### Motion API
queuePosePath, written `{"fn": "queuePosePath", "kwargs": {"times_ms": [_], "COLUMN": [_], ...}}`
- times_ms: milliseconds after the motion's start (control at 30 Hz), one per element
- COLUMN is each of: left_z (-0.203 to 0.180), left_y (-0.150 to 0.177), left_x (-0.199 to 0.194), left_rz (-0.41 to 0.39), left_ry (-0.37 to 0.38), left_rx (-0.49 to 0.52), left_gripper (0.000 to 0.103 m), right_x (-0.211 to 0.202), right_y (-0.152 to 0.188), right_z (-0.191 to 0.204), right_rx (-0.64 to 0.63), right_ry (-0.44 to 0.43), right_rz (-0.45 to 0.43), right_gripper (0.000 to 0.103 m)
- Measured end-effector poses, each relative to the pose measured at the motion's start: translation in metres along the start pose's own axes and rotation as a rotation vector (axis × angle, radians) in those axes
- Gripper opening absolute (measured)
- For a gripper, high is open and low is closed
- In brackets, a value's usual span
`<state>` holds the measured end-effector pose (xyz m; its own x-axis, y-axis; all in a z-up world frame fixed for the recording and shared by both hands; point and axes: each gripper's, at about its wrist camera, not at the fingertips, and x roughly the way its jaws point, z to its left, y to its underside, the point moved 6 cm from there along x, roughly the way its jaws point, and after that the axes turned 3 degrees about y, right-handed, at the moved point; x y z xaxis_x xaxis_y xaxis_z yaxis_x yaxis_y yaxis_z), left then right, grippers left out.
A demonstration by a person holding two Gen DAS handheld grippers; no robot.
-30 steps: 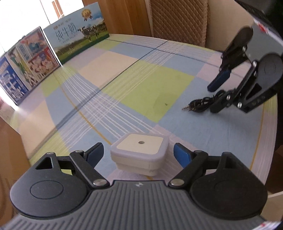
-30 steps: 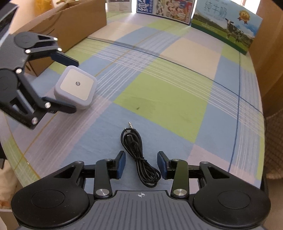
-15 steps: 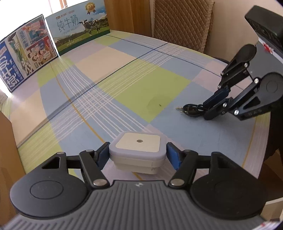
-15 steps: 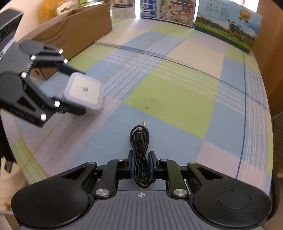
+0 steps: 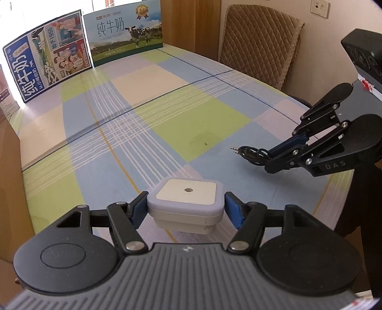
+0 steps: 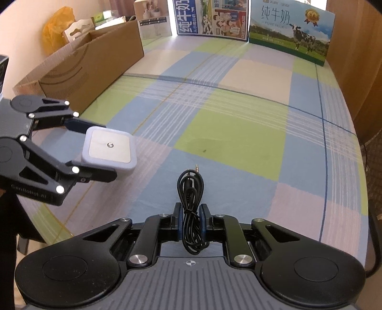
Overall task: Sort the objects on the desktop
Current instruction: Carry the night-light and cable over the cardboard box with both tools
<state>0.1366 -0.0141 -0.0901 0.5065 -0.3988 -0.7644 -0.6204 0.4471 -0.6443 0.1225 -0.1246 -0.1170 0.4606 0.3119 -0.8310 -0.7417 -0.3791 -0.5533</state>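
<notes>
My left gripper (image 5: 185, 207) is shut on a square white plug-in night light (image 5: 186, 202) and holds it lifted above the checked tablecloth; it also shows in the right wrist view (image 6: 109, 150), at the left. My right gripper (image 6: 191, 215) is shut on a coiled black audio cable (image 6: 191, 198) whose jack tip points forward. In the left wrist view the right gripper (image 5: 284, 152) holds the cable (image 5: 250, 152) just above the cloth at the right.
An open cardboard box (image 6: 81, 69) stands along the table's left side. Milk cartons (image 6: 290, 31) and printed boxes (image 6: 212, 18) line the far edge. A quilted chair (image 5: 260, 45) stands beyond the table. The table's near edge (image 6: 47, 226) is close.
Both grippers closed, the left on the night light and the right on the cable. Both have lifted their objects off the cloth.
</notes>
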Motion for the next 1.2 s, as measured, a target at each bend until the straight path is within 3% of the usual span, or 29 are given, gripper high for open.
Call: {"fn": "queuePosePath", "kwargs": {"times_ms": [300, 567, 933, 1200], "left_z": [0.009, 0.038, 0.128, 0.206], "left_y": [-0.007, -0.017, 0.006, 0.036], "left_x": [-0.037, -0.096, -0.196, -0.223], "left_rz": [-0.07, -0.165, -0.234, -0.241], "left_ry": [-0.069, -0.173, -0.417, -0.538], "left_rx": [-0.053, -0.107, -0.212, -0.292], "left_gripper": [0.063, 0.063, 0.063, 0.063], "right_x": [-0.024, -0.047, -0.035, 0.011], "right_y": [-0.032, -0.087, -0.192, -0.234], "right_z": [0.017, 0.076, 0.189, 0.251], "right_rx": [0.035, -0.042, -0.17, -0.243], "right_ry": [-0.004, -0.056, -0.196, -0.238], "right_rz": [-0.059, -0.159, -0.264, -0.253], "right_gripper": [0.011, 0.011, 0.011, 0.011]}}
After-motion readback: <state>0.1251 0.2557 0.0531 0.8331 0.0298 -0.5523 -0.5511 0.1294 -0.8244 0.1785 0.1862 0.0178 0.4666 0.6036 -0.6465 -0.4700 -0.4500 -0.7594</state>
